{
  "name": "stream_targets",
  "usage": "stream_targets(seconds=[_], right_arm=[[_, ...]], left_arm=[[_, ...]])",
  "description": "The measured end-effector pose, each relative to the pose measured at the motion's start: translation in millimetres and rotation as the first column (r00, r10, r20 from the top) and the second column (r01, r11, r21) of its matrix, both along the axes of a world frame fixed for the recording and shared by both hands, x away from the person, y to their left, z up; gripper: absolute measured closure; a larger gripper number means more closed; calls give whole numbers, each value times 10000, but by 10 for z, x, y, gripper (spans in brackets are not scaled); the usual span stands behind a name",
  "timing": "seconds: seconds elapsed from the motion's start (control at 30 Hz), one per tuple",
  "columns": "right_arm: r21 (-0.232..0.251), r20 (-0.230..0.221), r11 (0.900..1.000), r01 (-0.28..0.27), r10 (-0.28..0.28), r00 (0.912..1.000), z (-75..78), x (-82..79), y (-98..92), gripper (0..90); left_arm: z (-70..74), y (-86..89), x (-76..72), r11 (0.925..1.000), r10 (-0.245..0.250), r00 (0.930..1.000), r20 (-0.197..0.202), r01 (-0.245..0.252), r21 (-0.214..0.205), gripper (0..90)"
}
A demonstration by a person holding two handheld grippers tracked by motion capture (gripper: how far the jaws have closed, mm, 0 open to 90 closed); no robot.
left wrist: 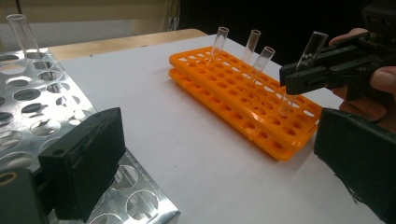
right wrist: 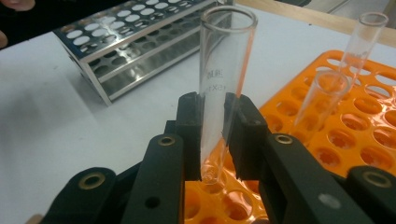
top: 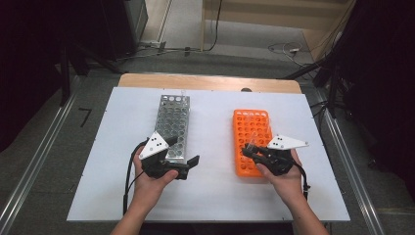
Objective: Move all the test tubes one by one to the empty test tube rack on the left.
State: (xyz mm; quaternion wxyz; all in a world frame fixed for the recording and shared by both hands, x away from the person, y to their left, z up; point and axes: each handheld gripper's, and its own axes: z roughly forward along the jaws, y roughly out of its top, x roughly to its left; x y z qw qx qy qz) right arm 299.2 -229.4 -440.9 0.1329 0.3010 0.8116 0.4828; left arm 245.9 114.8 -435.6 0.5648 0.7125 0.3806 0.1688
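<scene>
High view: right gripper (top: 250, 151) lifting a clear glass test tube (top: 253, 140) out of the orange plastic perforated rack (top: 251, 140); left gripper (top: 182, 152) idling wide open by the perforated steel rack (top: 172, 127). Left gripper view: orange rack holding three more tubes (left wrist: 252, 46); steel rack holding one (left wrist: 21, 30). Right gripper view: jaws clamping the tube, base clearing its hole; next, likely carrying across, keeping upright.

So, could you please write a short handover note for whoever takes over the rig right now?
Right gripper: shut on a glass test tube, its bottom just above the orange rack.
Left gripper: open, holding nothing, at the near end of the steel rack.
Done: one tube stands in the steel rack.
Left: three tubes remain in the orange rack, plus the held one.
</scene>
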Motion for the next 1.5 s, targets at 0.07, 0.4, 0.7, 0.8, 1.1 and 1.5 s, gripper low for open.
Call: stream_targets(seconds=[0.07,0.4,0.7,0.8,1.1,1.5], right_arm=[[-8,-24,9999,-100,100,9999,25,-22,31,737],[-52,-39,9960,-890,889,9960,55,-155,277,737],[-306,-156,9878,-1528,1524,9882,12,-258,496,737],[-351,-192,9852,-1680,1674,9857,2,-289,553,737],[-479,-209,9765,-2102,2094,9776,-4,-377,686,737],[-581,-287,9650,-2556,2543,9667,-14,-472,830,737]], left_arm=[[19,-14,-11,10000,-98,9999,20,98,-3,19],[101,-130,-82,9976,-645,9978,166,649,-234,36],[138,-284,-134,9953,-960,9953,136,962,-145,128],[134,-351,-152,9949,-1007,9949,87,1007,-26,200],[106,-488,-191,9871,-1599,9871,19,1599,74,432],[77,-577,-218,9814,-1904,9817,-21,1903,246,615]])
